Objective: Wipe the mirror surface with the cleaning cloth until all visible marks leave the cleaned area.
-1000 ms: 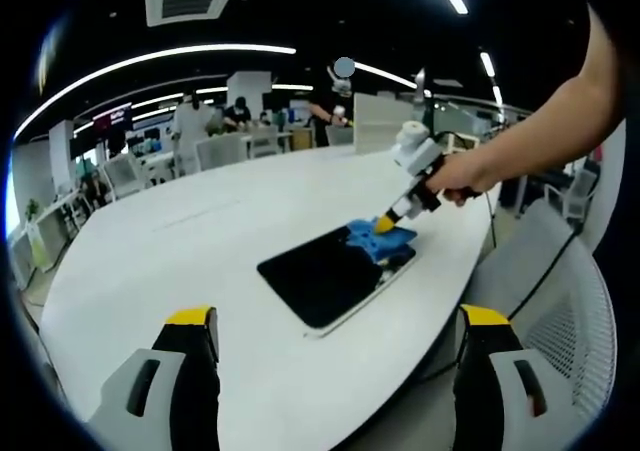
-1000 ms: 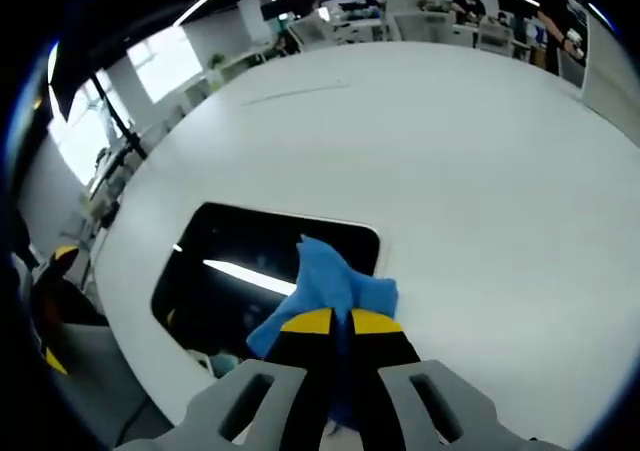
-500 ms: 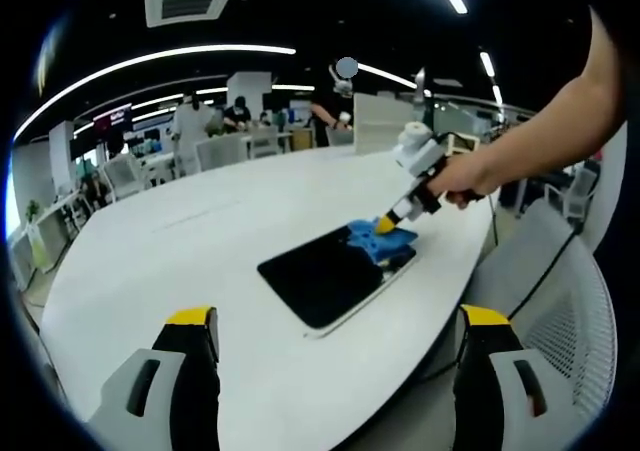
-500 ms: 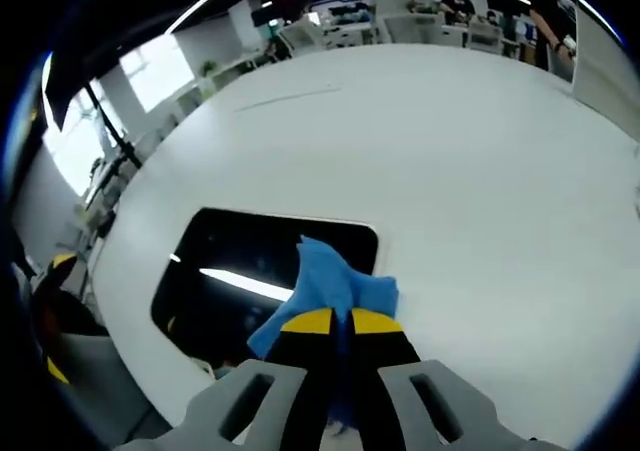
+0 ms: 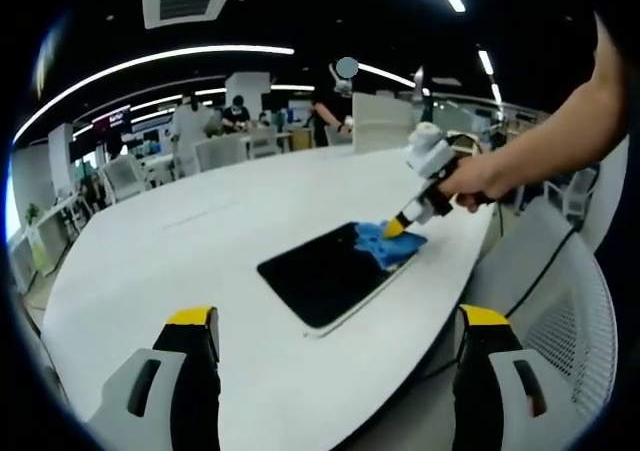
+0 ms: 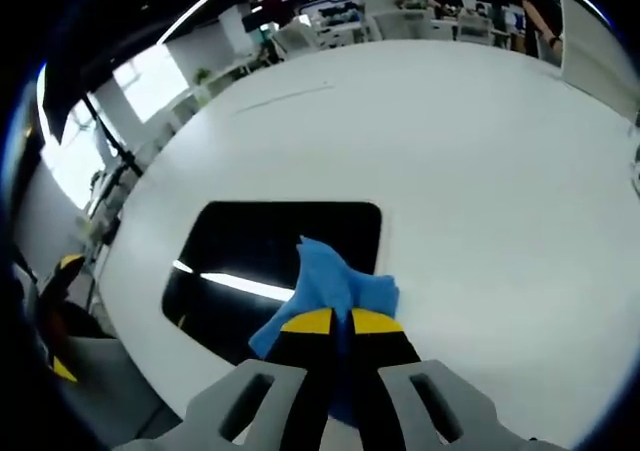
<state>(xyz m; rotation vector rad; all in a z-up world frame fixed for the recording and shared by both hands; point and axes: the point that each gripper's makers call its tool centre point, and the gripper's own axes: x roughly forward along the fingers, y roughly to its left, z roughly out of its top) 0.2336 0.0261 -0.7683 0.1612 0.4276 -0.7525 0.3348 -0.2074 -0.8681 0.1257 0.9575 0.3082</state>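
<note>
A dark rectangular mirror [image 5: 325,271] [image 6: 270,261] lies flat on the white table [image 5: 180,261] near its right edge. A blue cleaning cloth [image 5: 392,241] [image 6: 335,286] rests on the mirror's far right corner. My right gripper [image 6: 341,322] [image 5: 396,228] is shut on the cloth and presses it down, held by a person's hand [image 5: 475,178]. My left gripper [image 5: 330,321] hangs open over the table's near edge, well short of the mirror, with nothing between its yellow-tipped fingers [image 5: 190,318].
The big white oval table [image 6: 480,171] stretches far behind the mirror. A mesh office chair [image 5: 560,331] stands off the table's right edge. Desks, chairs and several people [image 5: 190,121] fill the room behind.
The right gripper has dragged the cloth a little toward the mirror's far right corner. The left gripper has not moved.
</note>
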